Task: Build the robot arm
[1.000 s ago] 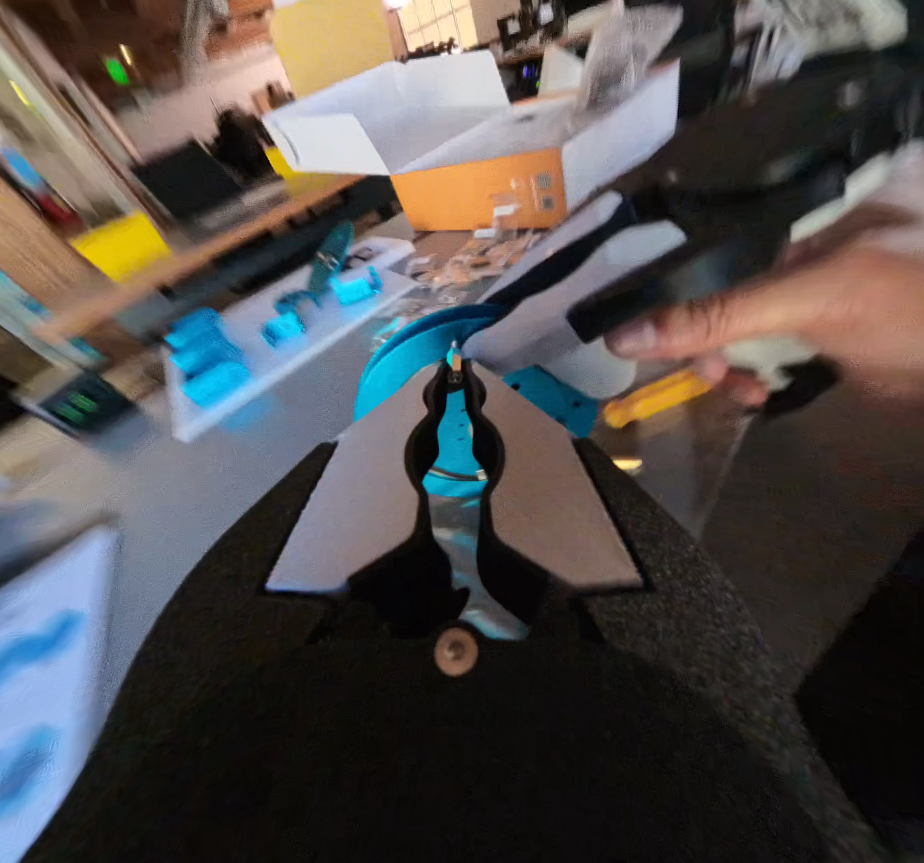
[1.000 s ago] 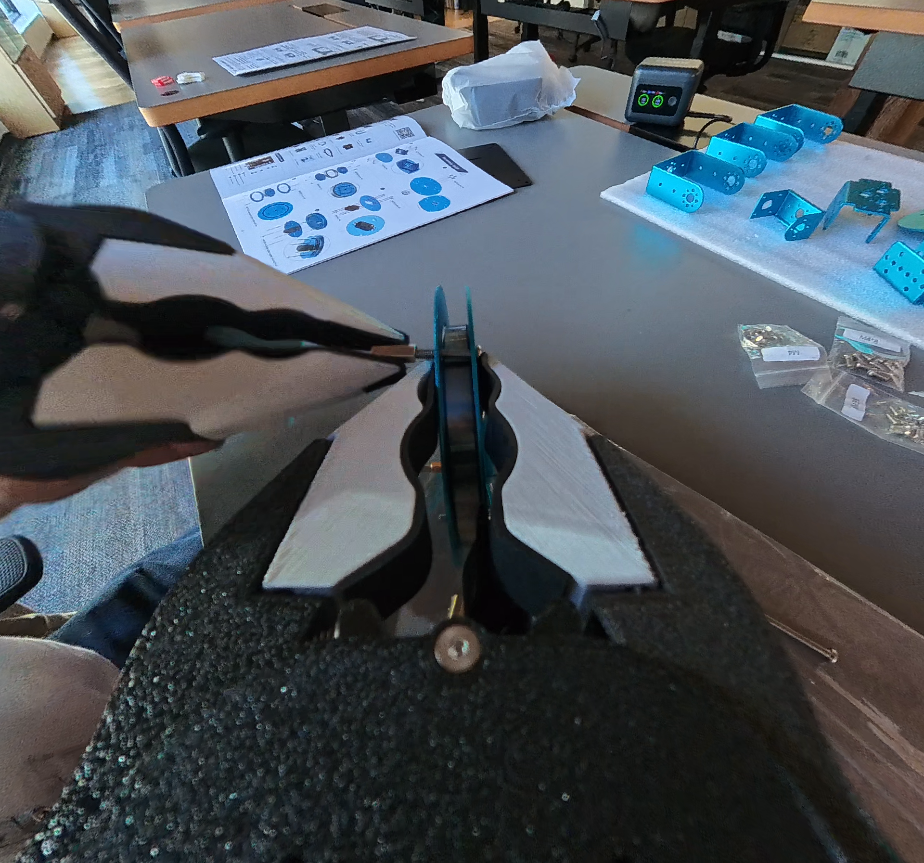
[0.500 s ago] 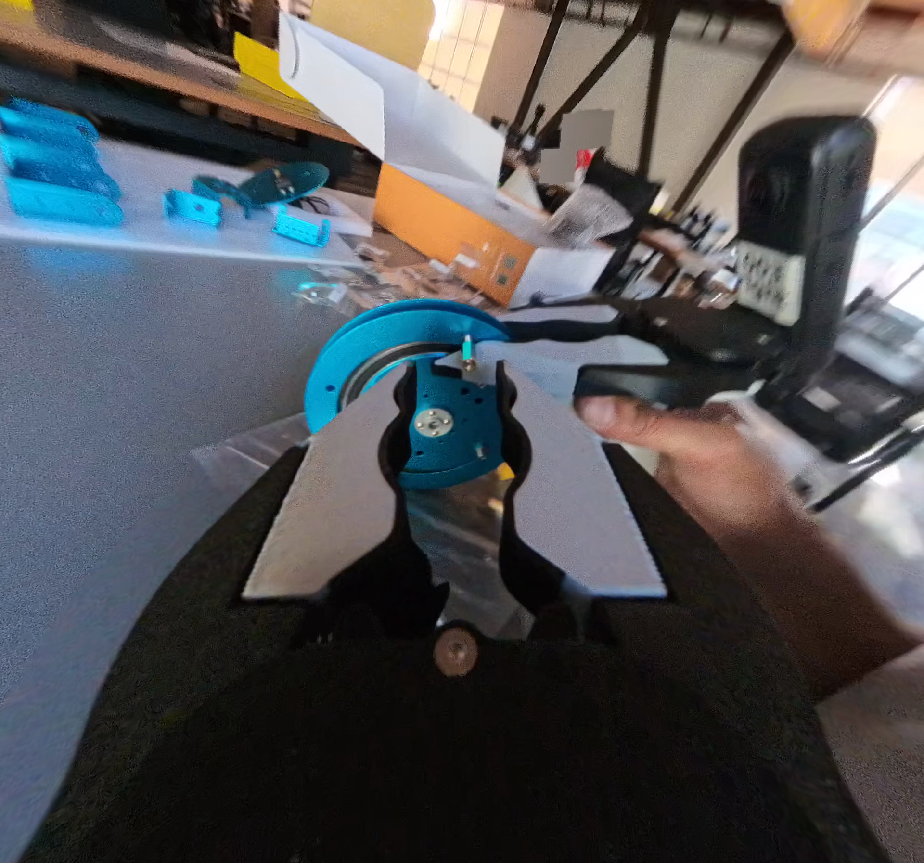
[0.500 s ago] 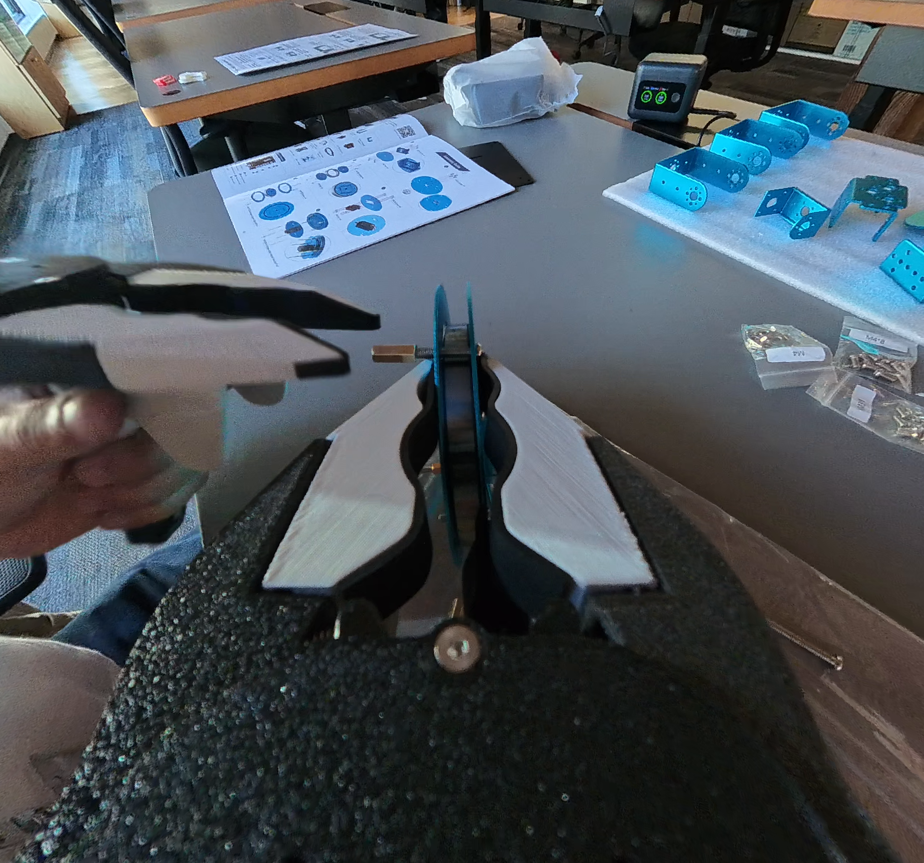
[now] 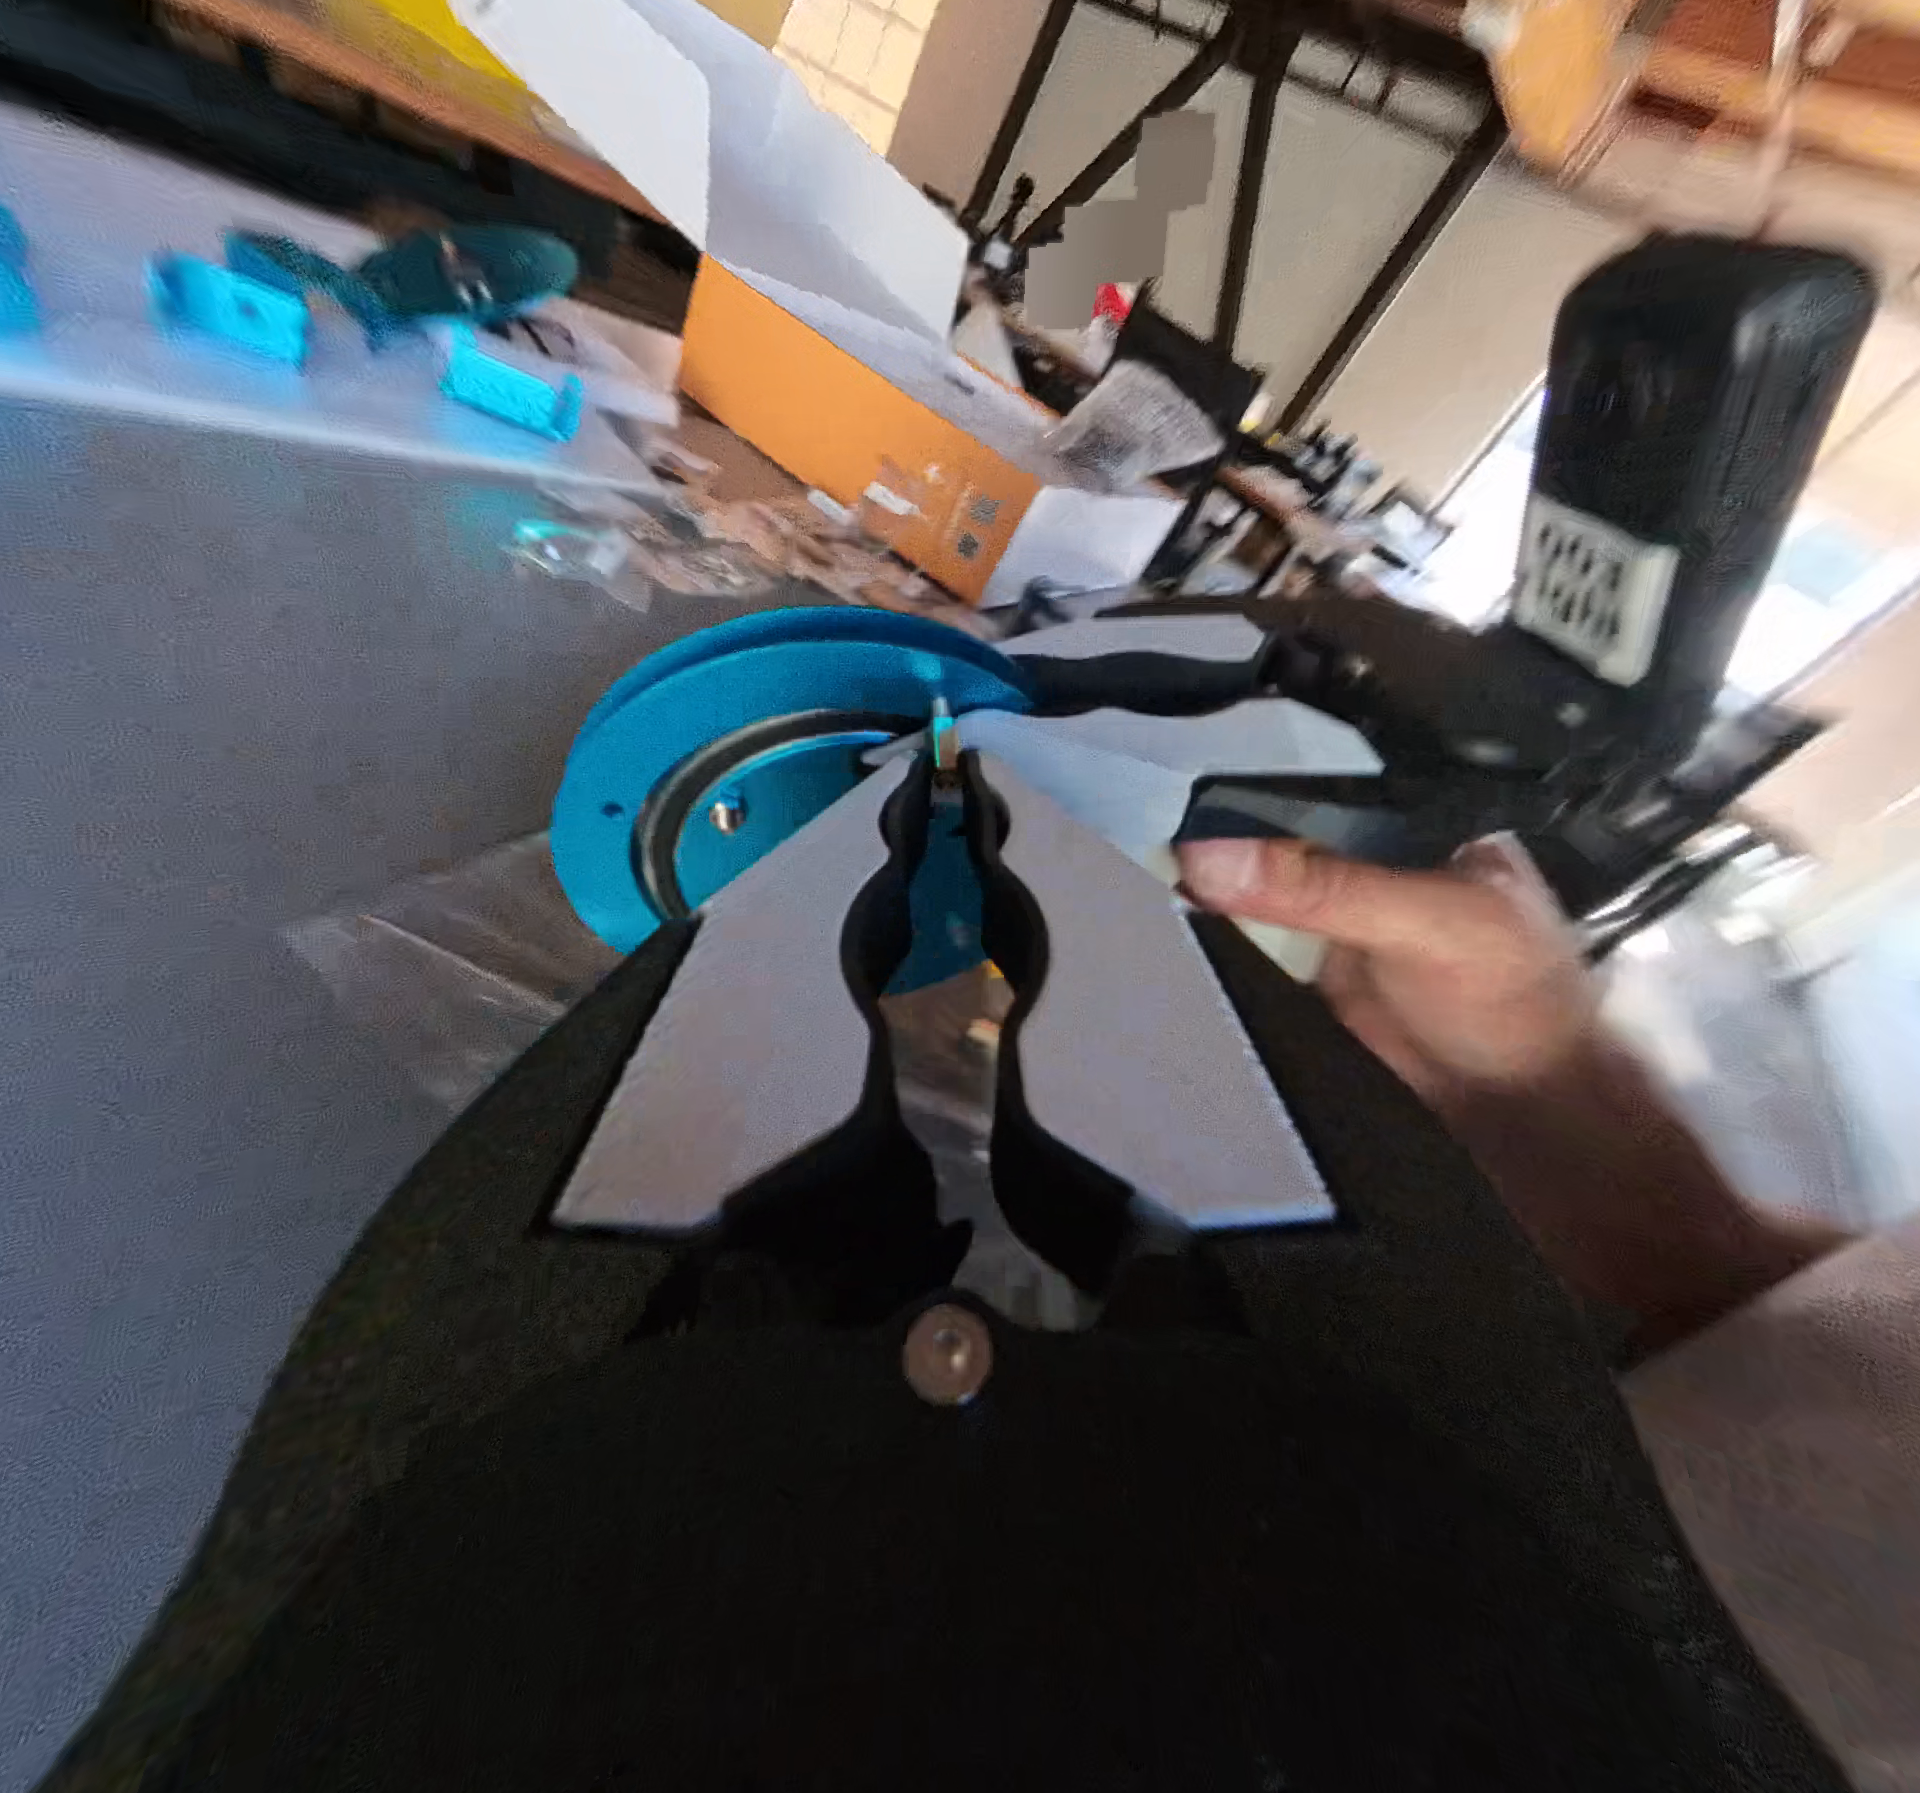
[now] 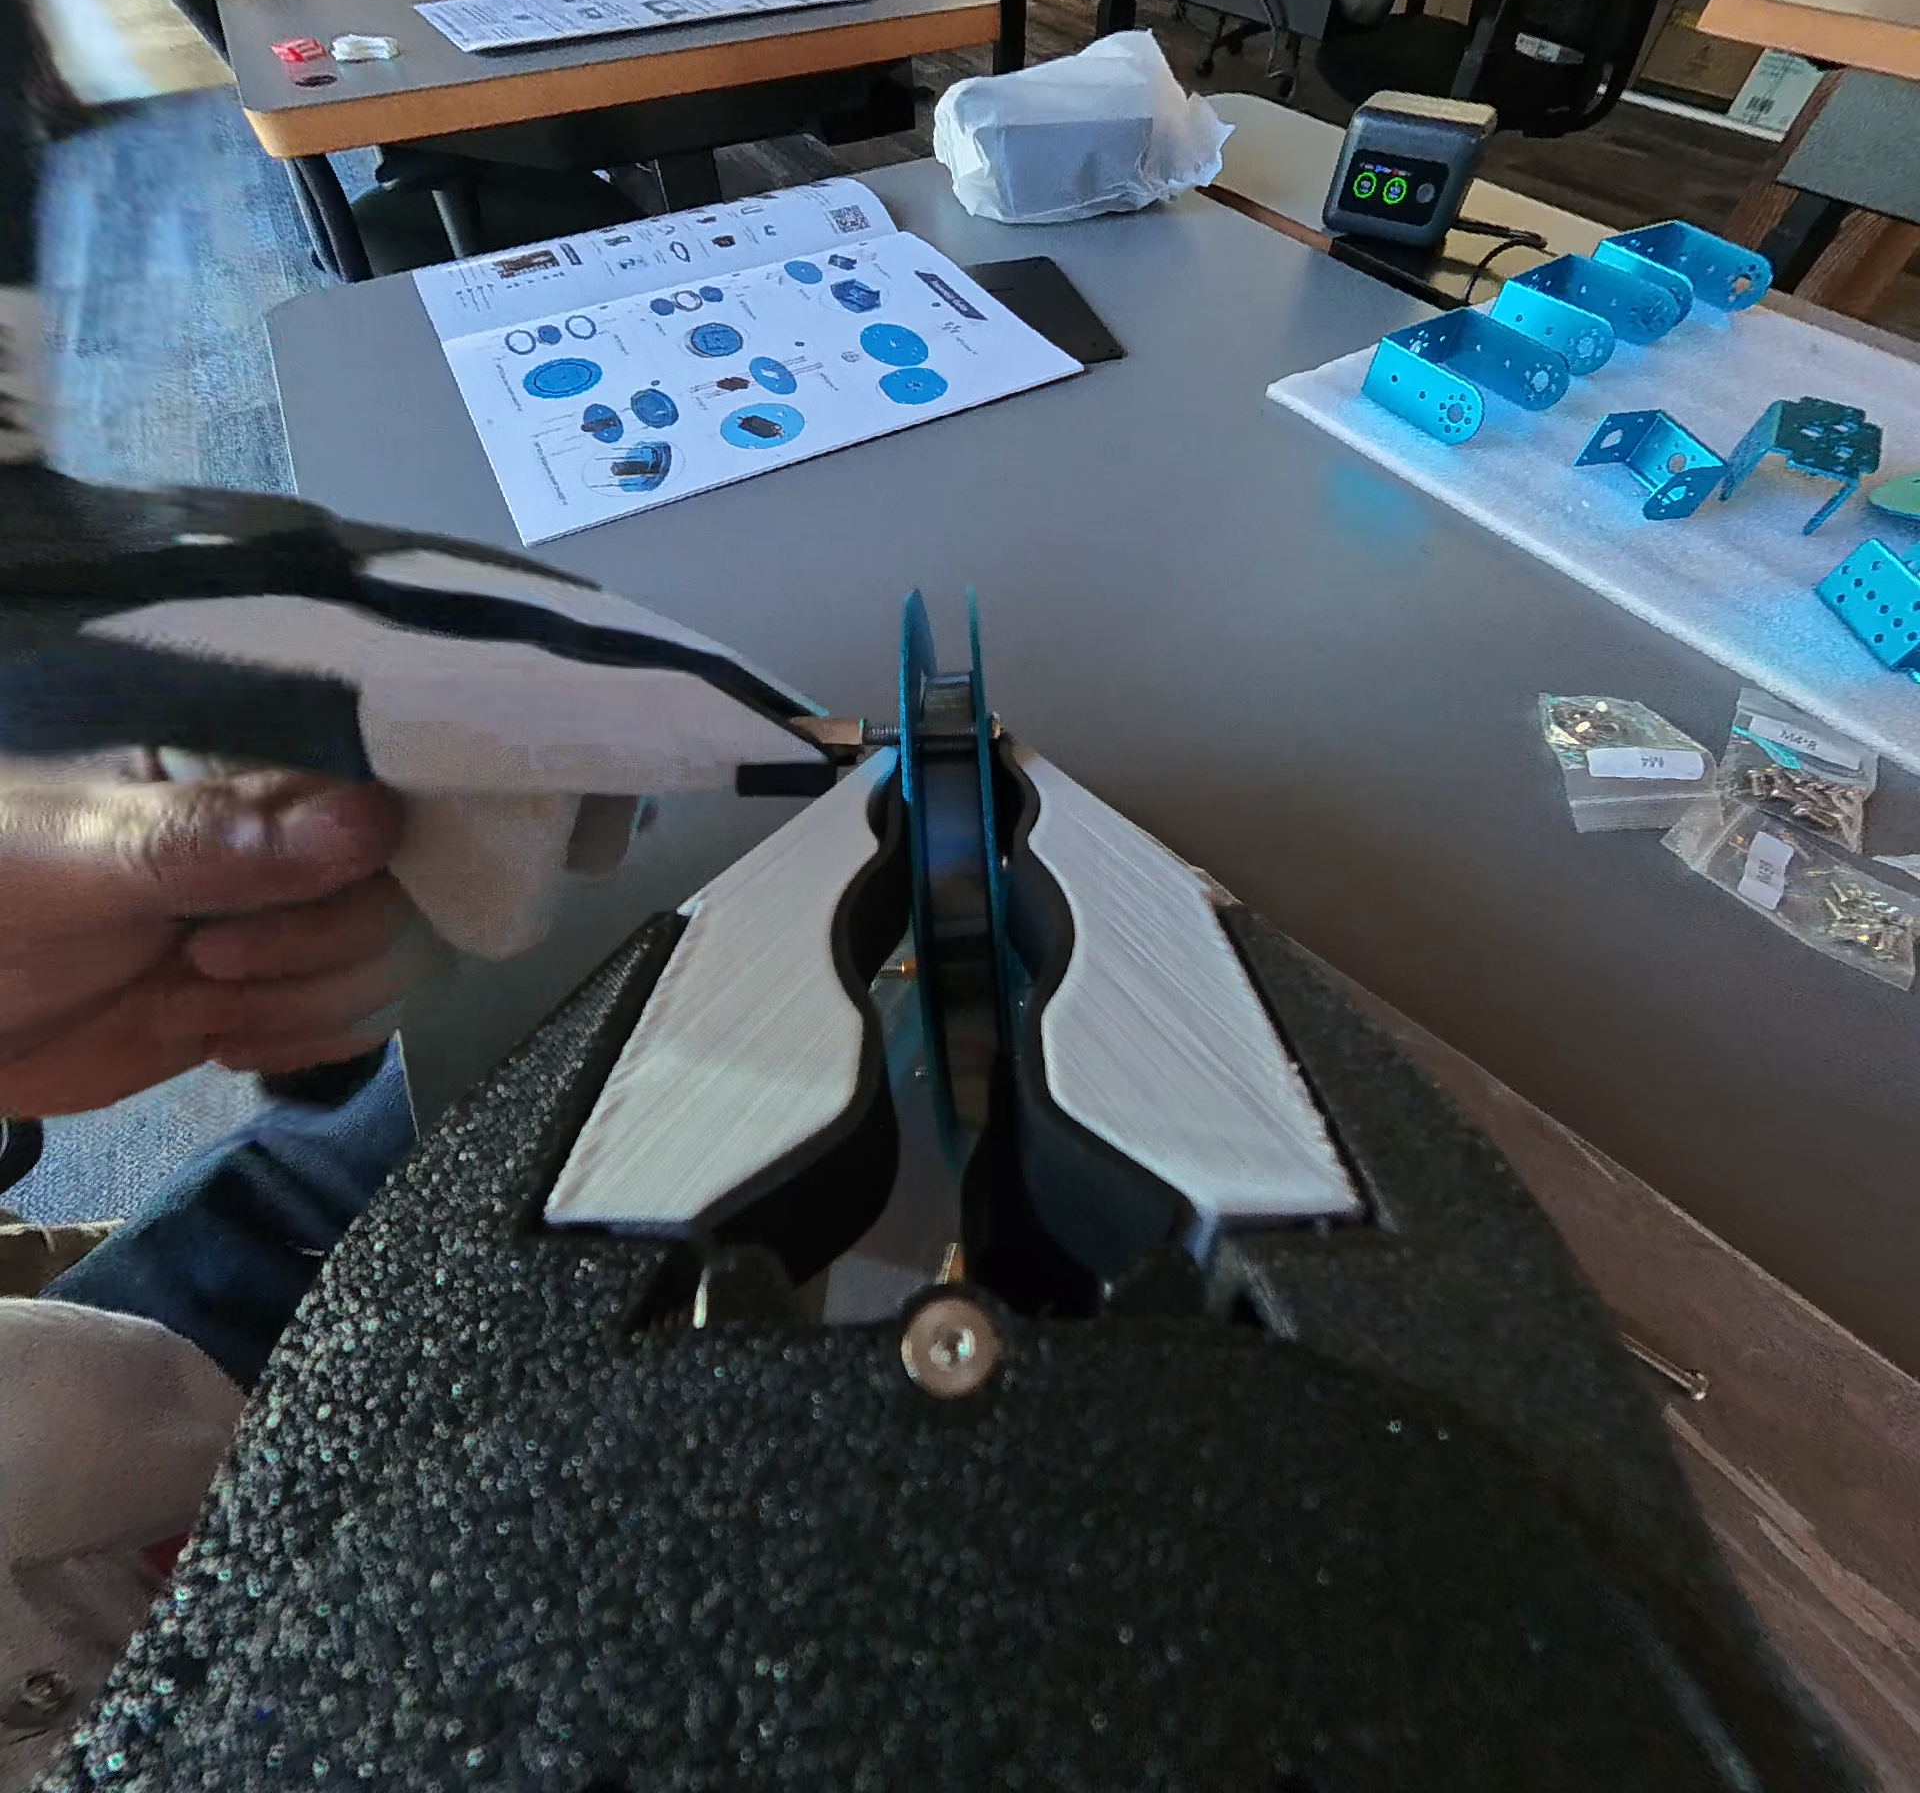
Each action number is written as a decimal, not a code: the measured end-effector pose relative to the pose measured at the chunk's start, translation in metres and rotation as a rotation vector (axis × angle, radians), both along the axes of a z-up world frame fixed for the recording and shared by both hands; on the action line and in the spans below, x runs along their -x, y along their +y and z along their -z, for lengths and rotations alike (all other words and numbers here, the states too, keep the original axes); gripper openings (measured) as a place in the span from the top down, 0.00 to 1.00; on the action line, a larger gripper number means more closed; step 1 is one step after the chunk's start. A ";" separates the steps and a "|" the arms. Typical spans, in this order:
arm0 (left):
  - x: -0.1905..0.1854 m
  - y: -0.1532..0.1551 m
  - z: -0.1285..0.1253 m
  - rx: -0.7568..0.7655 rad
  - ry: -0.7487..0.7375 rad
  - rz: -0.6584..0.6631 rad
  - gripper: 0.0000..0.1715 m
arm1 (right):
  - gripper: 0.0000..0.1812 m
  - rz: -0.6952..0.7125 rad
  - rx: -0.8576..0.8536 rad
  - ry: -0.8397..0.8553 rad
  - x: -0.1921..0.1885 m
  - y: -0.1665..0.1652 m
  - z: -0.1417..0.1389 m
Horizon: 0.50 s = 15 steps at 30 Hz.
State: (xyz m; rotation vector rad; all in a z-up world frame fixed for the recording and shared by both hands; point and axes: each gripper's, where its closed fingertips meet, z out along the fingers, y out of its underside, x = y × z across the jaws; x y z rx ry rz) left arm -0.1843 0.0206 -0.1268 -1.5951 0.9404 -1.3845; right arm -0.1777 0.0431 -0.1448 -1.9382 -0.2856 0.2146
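Note:
My right gripper (image 6: pixel 943 751) is shut on a blue disc assembly (image 6: pixel 916 673), two discs on a dark hub, held edge-on above the grey table (image 6: pixel 1195 600). A small brass standoff (image 6: pixel 837 731) sticks out of the left disc on a threaded stud. My left gripper (image 5: pixel 940 772) is shut on that standoff (image 5: pixel 942 733), coming in from the left in the right wrist view (image 6: pixel 816 741). In the left wrist view the disc assembly (image 5: pixel 644 746) faces me and the right gripper's fingers (image 5: pixel 1143 647) clamp its rim. A hand (image 5: pixel 1382 922) holds that gripper.
An open instruction booklet (image 6: pixel 727 372) lies on the table. A white foam sheet (image 6: pixel 1714 559) with blue brackets (image 6: pixel 1465 372) sits at right, bags of screws (image 6: pixel 1621 756) beside it. A wrapped bundle (image 6: pixel 1070 133), a small screen device (image 6: pixel 1397 174) and an orange box (image 5: pixel 852 413) stand farther off.
Half a second ago my left gripper was open and drawn back from the standoff. It has now come back and shut on it. The right gripper has held still.

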 end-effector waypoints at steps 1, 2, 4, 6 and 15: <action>0.001 0.000 0.001 -0.228 0.076 -0.042 0.98 | 0.92 0.001 0.003 -0.002 0.000 0.000 0.000; 0.001 0.001 0.003 -0.494 0.168 -0.087 0.98 | 0.93 0.001 0.007 0.001 0.000 0.000 0.000; 0.002 0.006 0.006 -1.107 0.373 -0.188 0.98 | 0.93 0.004 0.015 0.012 0.000 0.001 0.000; 0.002 0.009 0.004 -1.604 0.499 -0.288 0.97 | 0.93 0.007 0.022 0.020 -0.002 0.001 0.000; 0.015 0.006 -0.012 -0.315 0.047 -0.108 0.92 | 0.93 0.018 0.025 0.027 -0.003 0.002 0.000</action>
